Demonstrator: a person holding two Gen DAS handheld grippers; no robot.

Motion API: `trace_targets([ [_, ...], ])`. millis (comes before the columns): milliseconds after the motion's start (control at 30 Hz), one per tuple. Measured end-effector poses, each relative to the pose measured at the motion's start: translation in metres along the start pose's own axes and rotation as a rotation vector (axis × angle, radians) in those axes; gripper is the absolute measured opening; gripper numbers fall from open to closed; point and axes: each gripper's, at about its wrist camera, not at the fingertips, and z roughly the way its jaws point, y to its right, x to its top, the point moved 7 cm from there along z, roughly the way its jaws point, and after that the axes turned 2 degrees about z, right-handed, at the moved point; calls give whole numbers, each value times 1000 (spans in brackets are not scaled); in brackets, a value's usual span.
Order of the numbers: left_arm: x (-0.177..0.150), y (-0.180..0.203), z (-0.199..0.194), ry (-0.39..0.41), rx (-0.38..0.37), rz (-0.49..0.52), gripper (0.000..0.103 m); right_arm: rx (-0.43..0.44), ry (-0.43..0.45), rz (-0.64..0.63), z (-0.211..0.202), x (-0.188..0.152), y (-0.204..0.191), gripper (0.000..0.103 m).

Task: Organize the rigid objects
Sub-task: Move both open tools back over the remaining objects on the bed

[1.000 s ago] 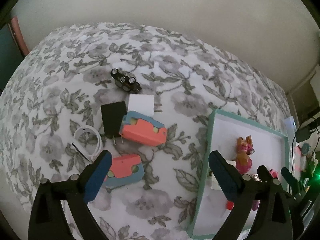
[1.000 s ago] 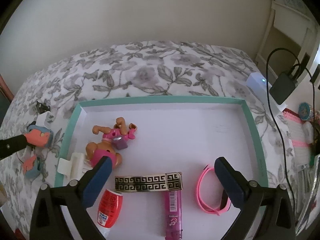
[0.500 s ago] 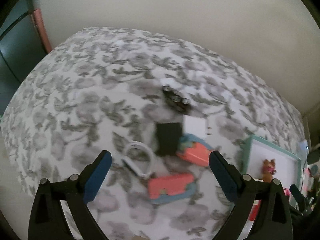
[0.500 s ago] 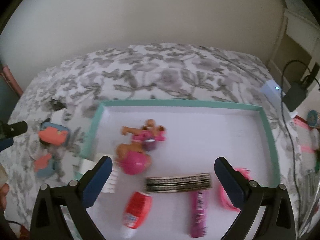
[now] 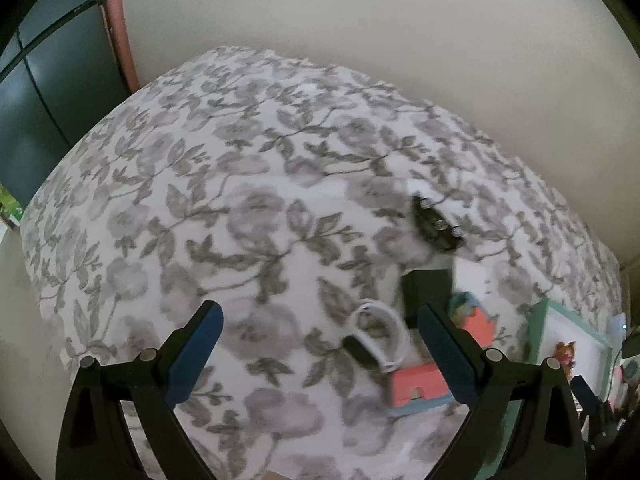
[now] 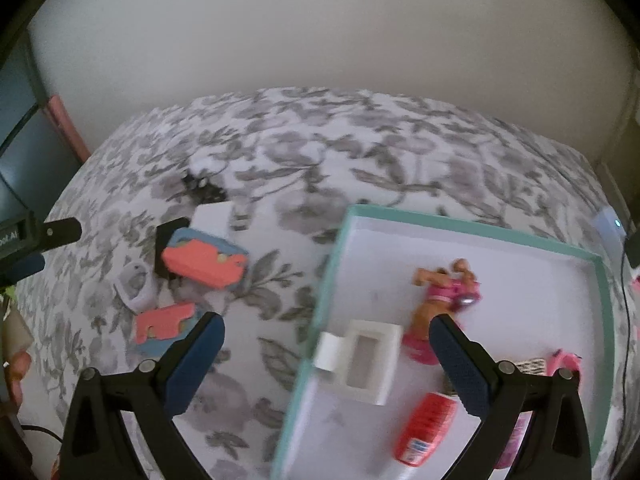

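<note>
Inside the teal-rimmed white tray [image 6: 600, 304]: dog figure [image 6: 440, 296], white box [image 6: 366, 360], red tube [image 6: 424, 428]. Left on the floral bedspread [image 5: 240, 216]: coral-blue blocks [image 6: 204, 260], black charger [image 5: 424, 292], maybe a white strap [image 5: 380, 332]. Left gripper [image 5: 320, 356] and right gripper [image 6: 326, 364] both spread, empty.

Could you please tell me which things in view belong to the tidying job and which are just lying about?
Job:
- tray, holding toy dog, white holder, red tube
- loose on the bed: coral blocks, black plug, white ring

Lying about:
- flowered bedspread
- charger beyond the bed
</note>
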Motion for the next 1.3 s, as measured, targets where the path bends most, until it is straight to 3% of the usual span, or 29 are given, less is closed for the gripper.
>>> trace_targets([
  [433,-5,-34,15,-58,-17,-72,98,36,-30,-66,15,-4,-50,103],
  [733,-22,-22,41,-183,-47,-37,98,60,-66,-118,28,-12,-72,103],
  [1300,-27,-10,58,-240,-62,-16,98,137,-146,-163,59,-34,-112,103],
])
